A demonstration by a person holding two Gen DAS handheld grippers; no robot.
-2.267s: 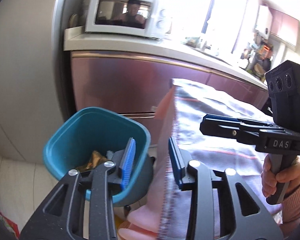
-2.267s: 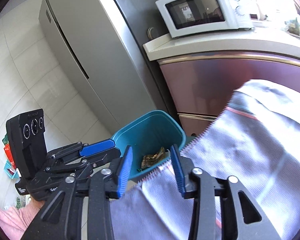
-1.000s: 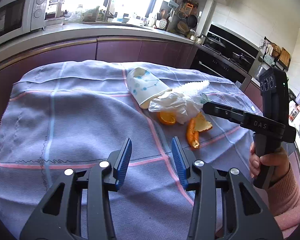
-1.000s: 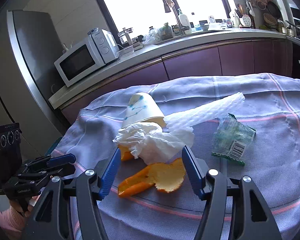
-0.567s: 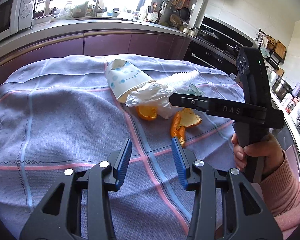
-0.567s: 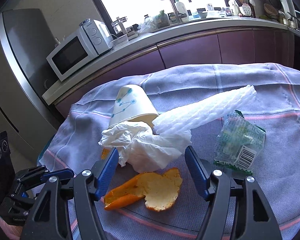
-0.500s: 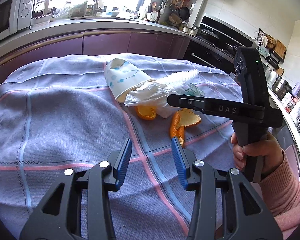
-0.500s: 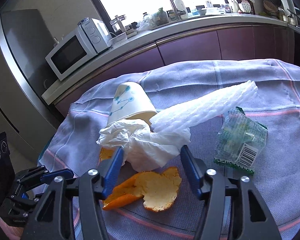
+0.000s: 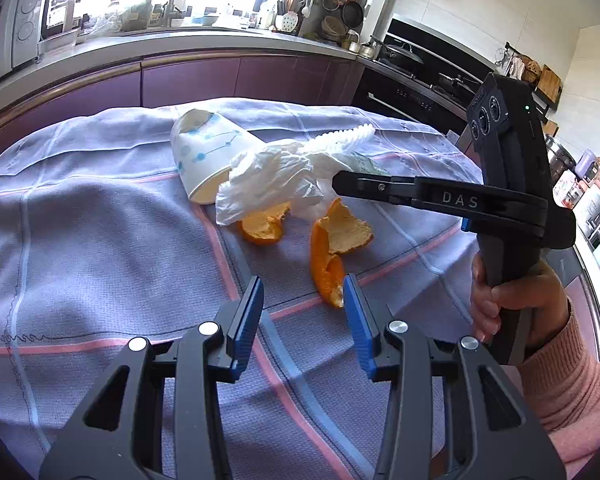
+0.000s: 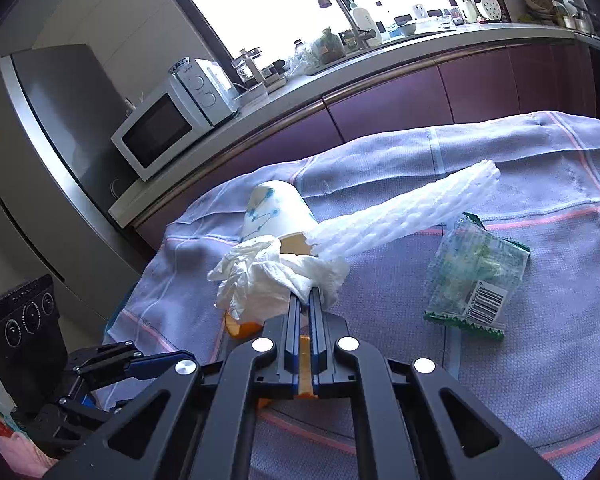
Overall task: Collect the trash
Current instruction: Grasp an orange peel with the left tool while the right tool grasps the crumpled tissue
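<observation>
Trash lies on a lilac cloth-covered table [image 9: 100,248]. A crumpled white tissue [image 9: 272,184] lies against a tipped paper cup [image 9: 204,152] with blue dots. My right gripper [image 10: 305,300] is shut on the tissue [image 10: 276,276]; it also shows in the left wrist view [image 9: 340,180], its tips at the tissue's right edge. Two orange peels [image 9: 336,244] [image 9: 262,226] lie just in front. My left gripper [image 9: 302,300] is open and empty, low over the cloth near the larger peel. A white foam net sleeve [image 10: 404,216] and a clear barcode wrapper [image 10: 476,276] lie to the right.
Purple kitchen cabinets and a counter [image 9: 204,48] run behind the table. A white microwave [image 10: 168,124] and a steel fridge [image 10: 48,128] stand at the left. A stove with pots [image 9: 412,60] is at the far right.
My right gripper has moved forward over the peel and shut on the white tissue. My left gripper has moved a little closer to the trash pile, still open.
</observation>
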